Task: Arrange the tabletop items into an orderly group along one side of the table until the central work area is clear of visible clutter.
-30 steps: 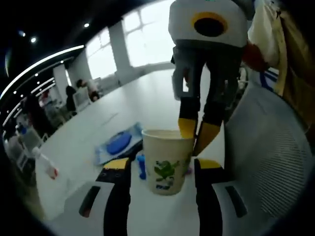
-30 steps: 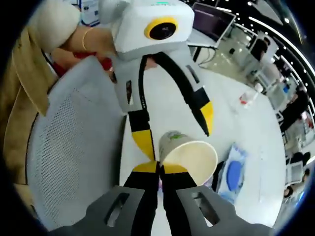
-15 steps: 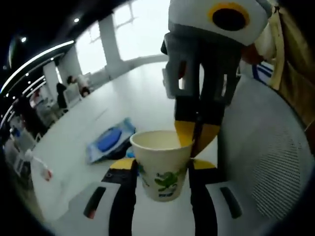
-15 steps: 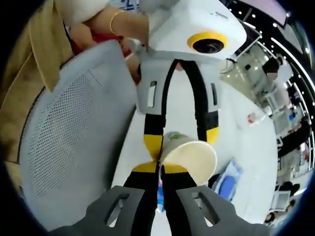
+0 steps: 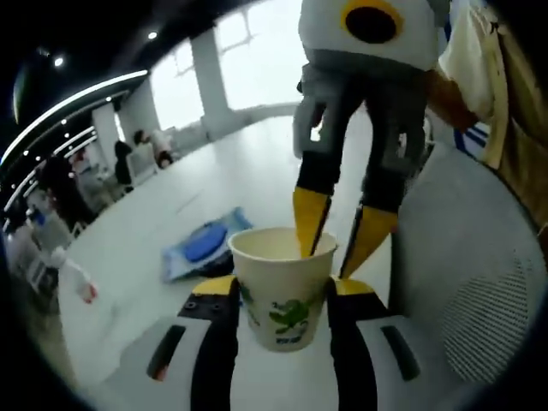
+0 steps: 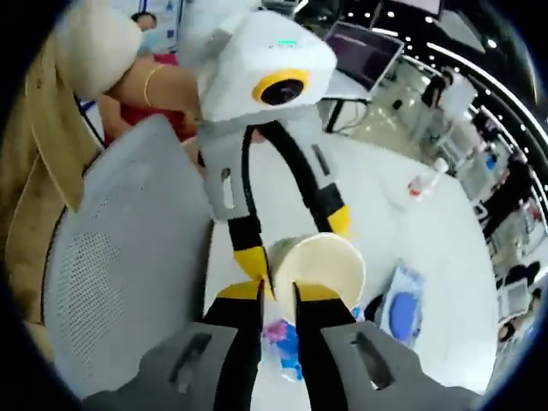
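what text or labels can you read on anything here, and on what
No text reads clearly anywhere.
Cup: a green cartoon print with a dark line of small print under it, too blurred to read.
Blue pack: no legible print.
Bottle: red label, too small to read.

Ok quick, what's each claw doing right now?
Left claw: closed on the paper cup, holding it by its sides.
Right claw: open, one jaw on either side of the cup's rim.
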The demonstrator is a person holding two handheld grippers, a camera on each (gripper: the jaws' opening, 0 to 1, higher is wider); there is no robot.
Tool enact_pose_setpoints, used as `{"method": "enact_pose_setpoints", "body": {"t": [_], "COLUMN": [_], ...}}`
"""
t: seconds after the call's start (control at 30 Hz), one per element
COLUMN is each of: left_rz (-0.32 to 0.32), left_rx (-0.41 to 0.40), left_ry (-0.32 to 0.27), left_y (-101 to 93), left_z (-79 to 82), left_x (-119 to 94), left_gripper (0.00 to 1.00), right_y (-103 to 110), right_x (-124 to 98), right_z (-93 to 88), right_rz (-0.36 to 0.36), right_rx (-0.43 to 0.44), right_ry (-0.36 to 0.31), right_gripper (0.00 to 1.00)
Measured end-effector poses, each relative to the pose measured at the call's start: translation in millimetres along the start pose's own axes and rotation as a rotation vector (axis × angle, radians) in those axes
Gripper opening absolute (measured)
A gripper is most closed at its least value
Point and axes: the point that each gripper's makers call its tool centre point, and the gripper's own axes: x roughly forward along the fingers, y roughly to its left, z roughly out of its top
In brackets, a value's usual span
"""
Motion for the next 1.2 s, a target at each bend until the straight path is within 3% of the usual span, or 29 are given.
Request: {"method": "enact_pose_setpoints", "body": {"t": [0.13, 0.27, 0.47, 0.73, 0.83, 1.2], "left_rz": [0.069, 0.103, 0.155, 0.244, 0.290, 0.421], "left_rx": [-0.086, -0.095, -0.128, -0.130, -0.175, -0.197], "left_ry": [-0.058, -0.099, -0.146, -0.199, -0.248, -0.305], "left_y": [15.6, 21.9, 33.9, 54.0, 72.9, 138.0], "left_z": [6.9, 13.9, 20.7, 29.4, 33.6, 37.1], "left_x": [-6, -10, -12, -17, -23, -21], "left_gripper": [0.38, 0.38, 0.38, 0.38, 0.38, 0.38], "right_y": [-20, -39, -56, -74, -78, -95], "right_x": [-12, -26, -41, -51, -55, -59], "right_z": [14.4, 24.3, 28.5, 16.5, 10.4, -15.0], "right_rz": [-0.053, -0.107, -0.171, -0.264, -0.284, -0.351], "right_rx": [0.170, 0.307, 0.411, 0.551, 0.573, 0.651], "right_ry": [-0.147, -0.274, -0.386, -0.476, -0.483, -0.489], "right_gripper": [0.38, 0.47, 0.63, 0.99, 0.99, 0.99]}}
